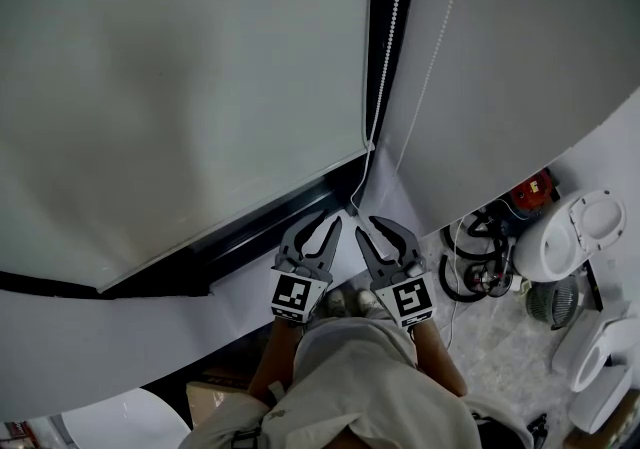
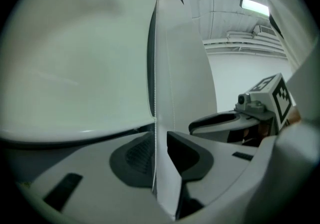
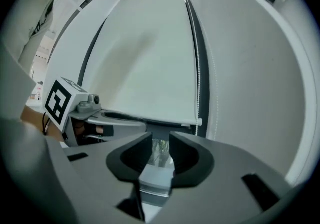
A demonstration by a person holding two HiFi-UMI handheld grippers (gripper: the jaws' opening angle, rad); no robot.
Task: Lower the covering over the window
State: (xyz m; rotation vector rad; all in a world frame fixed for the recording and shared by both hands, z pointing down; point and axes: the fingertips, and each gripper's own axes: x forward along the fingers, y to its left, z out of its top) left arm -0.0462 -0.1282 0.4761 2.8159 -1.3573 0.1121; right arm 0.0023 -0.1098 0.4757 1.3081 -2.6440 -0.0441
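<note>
Blind: a white roller blind is drawn most of the way down the window. Its bottom edge sits just above the dark frame.
Chain: the bead chain hangs just beside the blind's right edge, and its loop ends a little below the blind's bottom corner.
Left gripper: below the blind's bottom right corner — jaws partly apart. The chain runs between them, close to one pad but not clamped.
Right gripper: just beside the left one, below that same corner, jaws partly apart with nothing between them — only the sill shows through the gap.
Cables: on the floor, well to the right of the blind.
</note>
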